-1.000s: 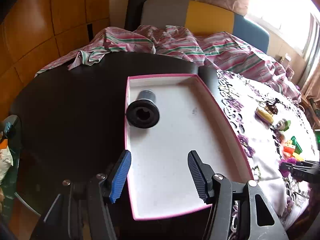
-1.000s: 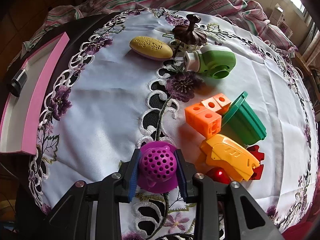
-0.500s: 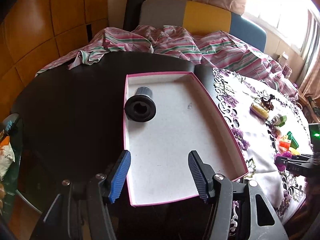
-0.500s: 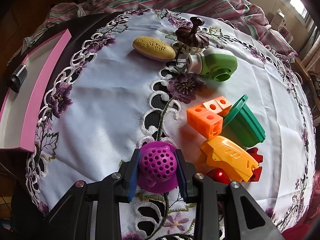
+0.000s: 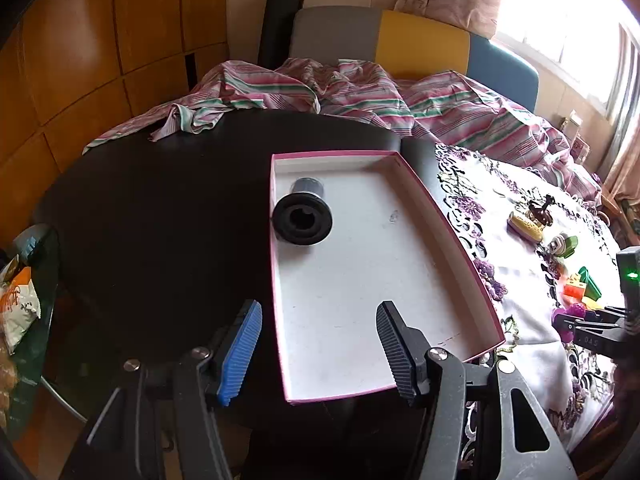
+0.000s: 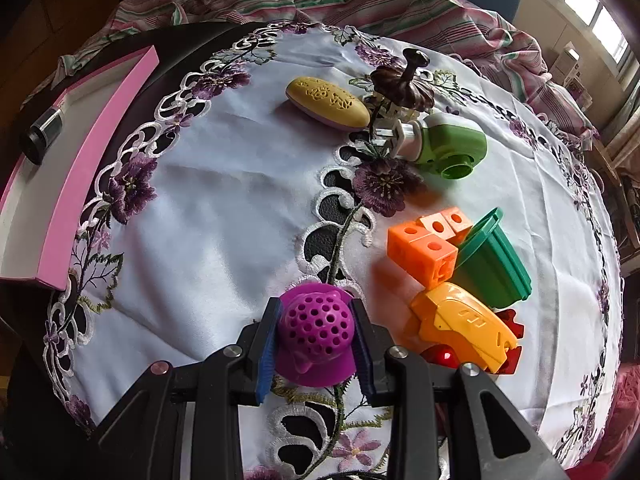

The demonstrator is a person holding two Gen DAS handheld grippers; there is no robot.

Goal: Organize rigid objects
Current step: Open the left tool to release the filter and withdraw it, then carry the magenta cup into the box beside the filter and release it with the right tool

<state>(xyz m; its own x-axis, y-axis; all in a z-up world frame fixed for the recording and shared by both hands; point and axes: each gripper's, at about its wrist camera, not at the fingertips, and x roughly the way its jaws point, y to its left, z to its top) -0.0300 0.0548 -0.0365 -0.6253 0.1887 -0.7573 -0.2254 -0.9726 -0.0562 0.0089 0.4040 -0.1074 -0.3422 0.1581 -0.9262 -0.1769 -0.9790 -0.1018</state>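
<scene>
A: Left wrist view first. What's there?

B: The left gripper point(image 5: 318, 346) hangs with its jaws apart and nothing between them, over the near end of the pink box point(image 5: 452, 236). The box sits on the dark table point(image 5: 160, 216), just beside the cloth point(image 5: 516, 280). One black cylinder point(image 5: 303, 216) lies on its side in the far left corner of the box; the rest of the floor is bare. At the far right edge you can just see the right gripper point(image 5: 568, 322) with something purple in it.

A: And the right wrist view?

B: The right gripper point(image 6: 316, 338) is clamped narrow on the purple toy point(image 6: 316, 330), a perforated dome, pads pressing both sides. I cannot tell whether the toy is clear of the cloth point(image 6: 224, 208). Further off lie a yellow oval point(image 6: 326, 102), a green piece point(image 6: 448, 146), orange blocks point(image 6: 428, 246), a green cup point(image 6: 492, 264) and a yellow car point(image 6: 460, 322). The box point(image 6: 96, 160) is at the far left.

A: So which step?

B: I'd judge the pick is made and the carry is due. The next move calls for crossing left over the pink wall and releasing on bare floor, clear of the cylinder and the idle left gripper.
</scene>
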